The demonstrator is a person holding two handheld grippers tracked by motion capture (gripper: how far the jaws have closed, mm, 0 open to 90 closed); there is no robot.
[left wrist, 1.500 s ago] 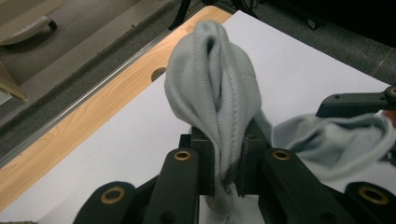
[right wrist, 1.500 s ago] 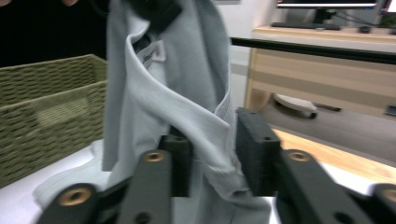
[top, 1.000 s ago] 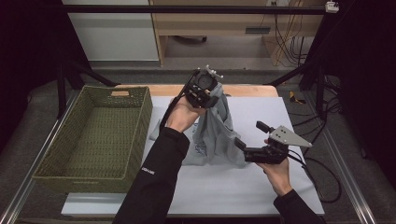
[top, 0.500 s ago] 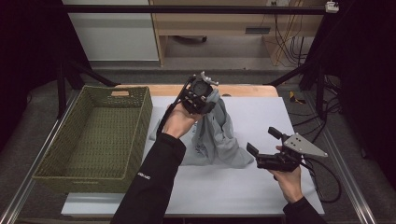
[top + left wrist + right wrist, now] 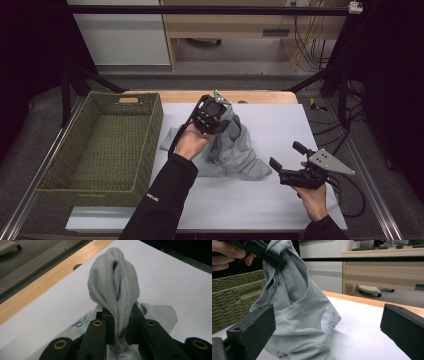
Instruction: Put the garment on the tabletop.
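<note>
Pinching a bunched fold of the pale grey garment (image 5: 232, 147), the left tool (image 5: 214, 111) sits at the middle of the high view, lifted off the counter (image 5: 280, 210), with its jaws pressed together on the cloth. From that tool's own camera the ribbed fabric (image 5: 116, 292) rises in a twisted lump between the two black jaws and fills the centre of the frame, while more of the garment lies on the white surface below. The rest of the cloth hangs down from the grip and spreads in a loose heap on the counter, just left of centre. A small printed pattern shows on it, lower middle of the right gripper view (image 5: 332, 325).

The right tool (image 5: 286, 162) is at the lower right of the high view, held in the right hand (image 5: 312, 197), jaws spread wide with nothing between them, near the lower right edge of the heap but apart from it. Its camera looks at the hanging garment (image 5: 294, 315) between its two open jaws.

A green woven basket (image 5: 60, 170) stands at the left of the high view, on the counter's left edge, its near side just beside the cloth
</note>
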